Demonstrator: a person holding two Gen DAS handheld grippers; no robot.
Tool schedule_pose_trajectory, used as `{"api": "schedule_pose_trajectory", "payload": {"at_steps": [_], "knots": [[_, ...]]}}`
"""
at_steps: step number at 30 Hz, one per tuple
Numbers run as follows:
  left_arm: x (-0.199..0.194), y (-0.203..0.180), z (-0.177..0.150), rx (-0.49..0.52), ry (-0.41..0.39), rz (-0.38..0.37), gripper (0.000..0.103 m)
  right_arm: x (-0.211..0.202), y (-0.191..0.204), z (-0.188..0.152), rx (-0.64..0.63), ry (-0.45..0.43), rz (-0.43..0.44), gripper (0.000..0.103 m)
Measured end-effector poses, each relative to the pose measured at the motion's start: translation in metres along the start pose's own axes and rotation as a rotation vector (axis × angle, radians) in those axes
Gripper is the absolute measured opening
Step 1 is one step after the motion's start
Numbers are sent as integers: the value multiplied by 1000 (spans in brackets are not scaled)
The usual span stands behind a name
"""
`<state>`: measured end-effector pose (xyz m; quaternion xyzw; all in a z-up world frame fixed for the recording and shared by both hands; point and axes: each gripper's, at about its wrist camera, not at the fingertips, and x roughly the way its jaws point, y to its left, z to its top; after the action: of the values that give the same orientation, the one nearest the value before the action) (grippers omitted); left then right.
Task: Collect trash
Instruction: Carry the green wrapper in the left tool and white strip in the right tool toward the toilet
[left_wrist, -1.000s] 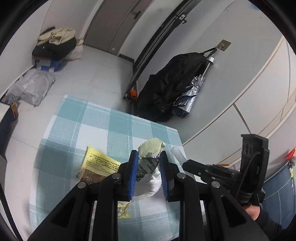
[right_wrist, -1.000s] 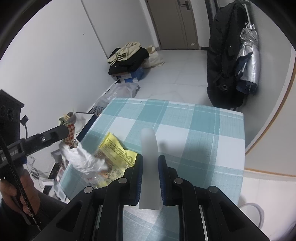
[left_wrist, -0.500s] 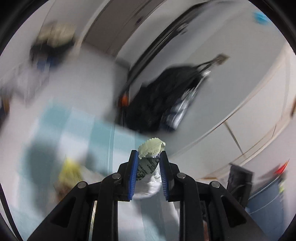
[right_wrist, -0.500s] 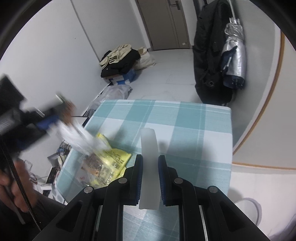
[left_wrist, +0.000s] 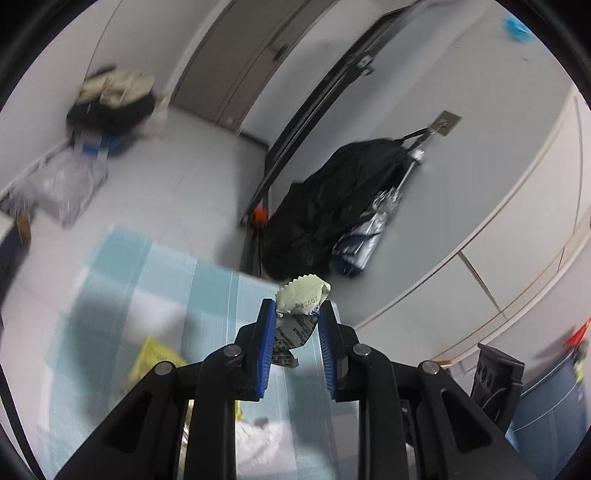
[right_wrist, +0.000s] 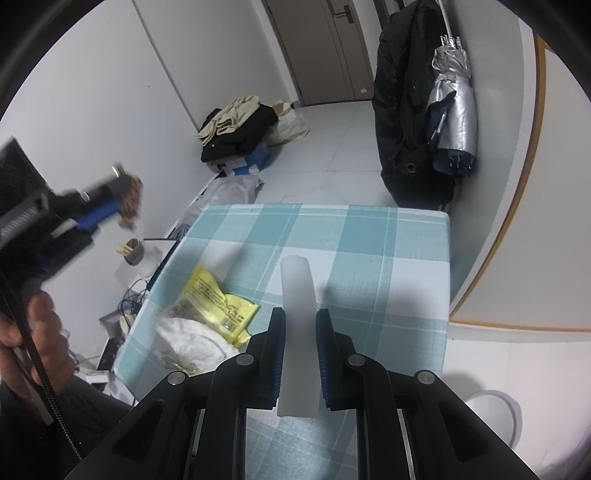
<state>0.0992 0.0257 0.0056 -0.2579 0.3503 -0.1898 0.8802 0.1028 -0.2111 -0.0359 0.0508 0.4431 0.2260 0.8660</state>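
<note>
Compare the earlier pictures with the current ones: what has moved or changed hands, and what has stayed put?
The left gripper has lifted its snack wrapper up off the table; the white crumpled bag that hung with it now lies beside the yellow packet. The right gripper still clamps the white tube. The checked tablecloth is unchanged.

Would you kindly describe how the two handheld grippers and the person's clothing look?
Both the left gripper and right gripper are black linkage frames with silver pivot pins and ribbed blue finger pads. A black cable runs past the hand, above a dark sleeve.
</note>
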Motion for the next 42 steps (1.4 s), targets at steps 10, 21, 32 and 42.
{"api": "schedule_pose_trajectory", "payload": {"at_steps": [10, 21, 32, 42], "knots": [[-4, -60, -13, 175, 64, 86, 19, -56, -11, 5, 57, -110, 29, 16], [16, -153, -47, 344, 146, 16, 19, -180, -62, -17, 142, -294, -28, 16], [76, -223, -101, 449, 345, -115, 19, -236, -152, -81, 351, -319, -145, 16], [168, -230, -152, 416, 634, -165, 19, -173, -233, -140, 566, -160, -183, 16]]}}
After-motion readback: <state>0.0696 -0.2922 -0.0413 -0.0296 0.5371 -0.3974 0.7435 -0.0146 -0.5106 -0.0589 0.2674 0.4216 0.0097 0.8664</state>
